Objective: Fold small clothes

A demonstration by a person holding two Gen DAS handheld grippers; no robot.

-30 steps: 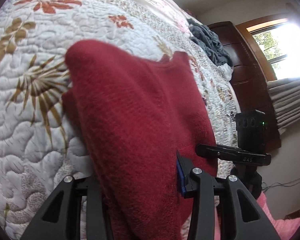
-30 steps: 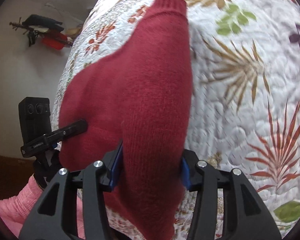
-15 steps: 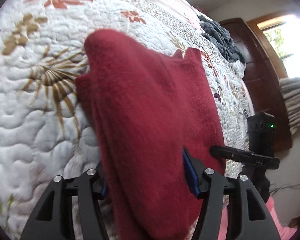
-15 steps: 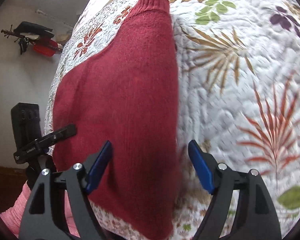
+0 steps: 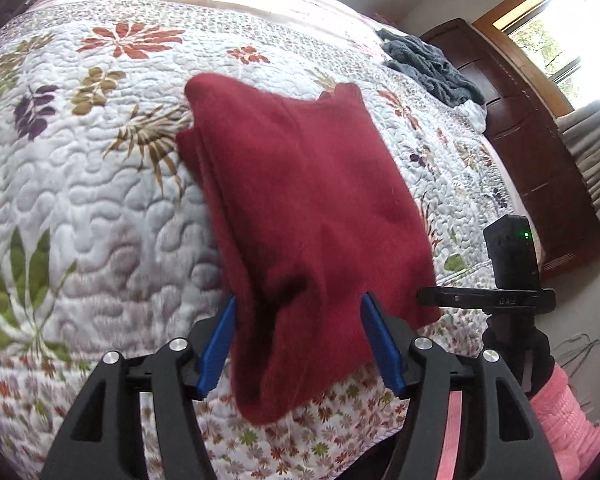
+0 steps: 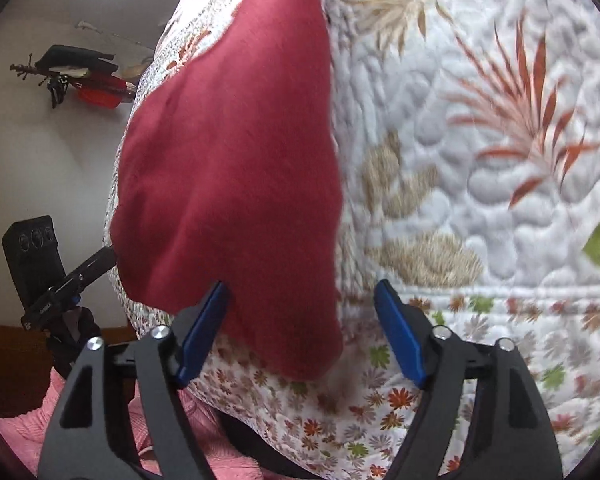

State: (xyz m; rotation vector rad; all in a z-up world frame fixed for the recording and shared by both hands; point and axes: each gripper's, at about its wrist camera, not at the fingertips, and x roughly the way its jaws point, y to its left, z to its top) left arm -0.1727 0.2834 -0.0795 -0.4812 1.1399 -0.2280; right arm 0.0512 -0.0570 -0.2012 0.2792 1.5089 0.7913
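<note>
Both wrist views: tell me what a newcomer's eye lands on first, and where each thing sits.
The dark red sweater dominates, lying folded on the floral quilt and reaching its near edge. The left gripper frames the sweater's near corner with blue pads apart; the right gripper is also open, by the other near corner. A crumpled grey garment lies at the quilt's far side, near a dark wooden dresser.

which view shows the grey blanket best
The left wrist view: the grey blanket lies crumpled at the far edge of the quilt, beyond the red sweater, near the dark wooden dresser. The right wrist view shows none of it.
</note>
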